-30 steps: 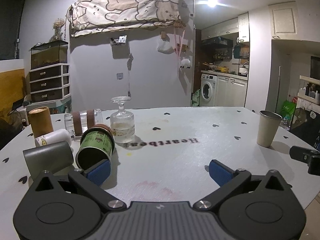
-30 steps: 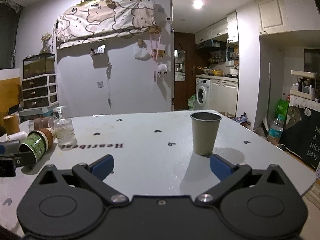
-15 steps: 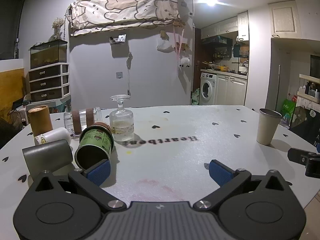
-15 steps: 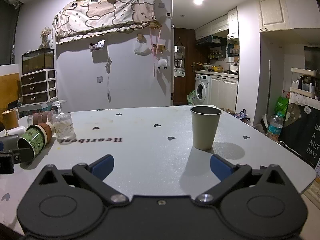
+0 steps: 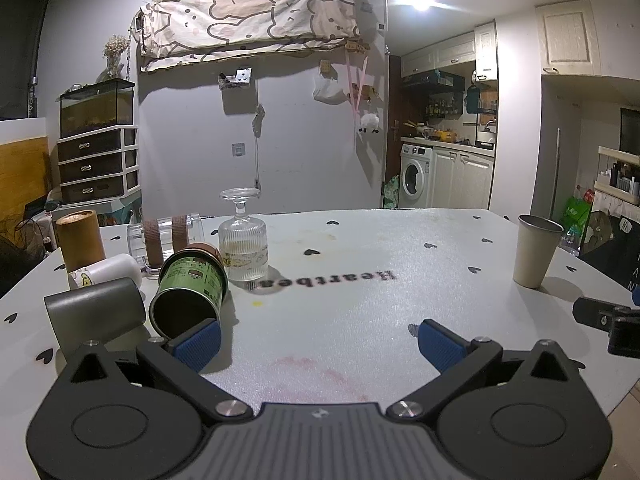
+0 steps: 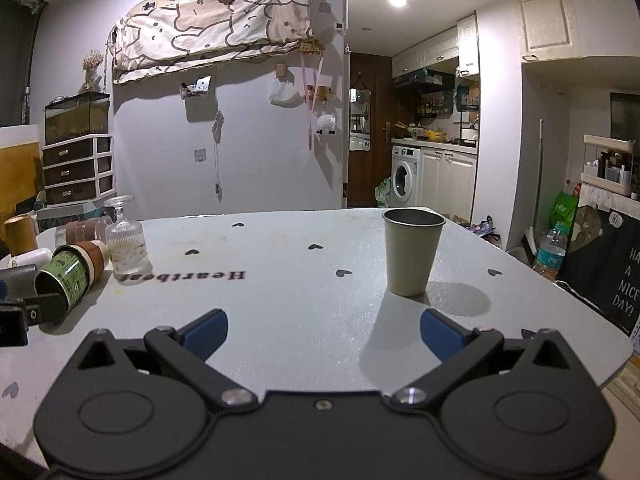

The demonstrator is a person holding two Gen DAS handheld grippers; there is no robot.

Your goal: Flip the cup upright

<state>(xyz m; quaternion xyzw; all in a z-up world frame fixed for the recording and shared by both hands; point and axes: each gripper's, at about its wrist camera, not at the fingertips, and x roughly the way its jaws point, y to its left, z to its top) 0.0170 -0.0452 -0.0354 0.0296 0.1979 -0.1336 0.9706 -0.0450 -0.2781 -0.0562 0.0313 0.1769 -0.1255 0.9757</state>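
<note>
A beige metal cup (image 6: 413, 253) stands upright on the grey table (image 6: 288, 304), just ahead of my right gripper (image 6: 322, 330), which is open and empty. The same cup shows at the far right in the left wrist view (image 5: 537, 251). My left gripper (image 5: 318, 344) is open and empty. Its left fingertip (image 5: 199, 339) is next to a green cup (image 5: 188, 294) that lies on its side, mouth toward me. A grey cup (image 5: 94, 312) lies on its side left of it. A clear stemmed glass (image 5: 243, 246) stands upside down behind them.
At the back left are a bamboo cylinder (image 5: 80, 240), a white bottle on its side (image 5: 108, 274) and a clear jar with brown bands (image 5: 164, 236). The table's right edge (image 6: 600, 312) drops to the floor. The right gripper's fingertip shows in the left wrist view (image 5: 608, 320).
Both grippers have drawn back slightly from the table's objects and stayed open. The cups have not moved.
</note>
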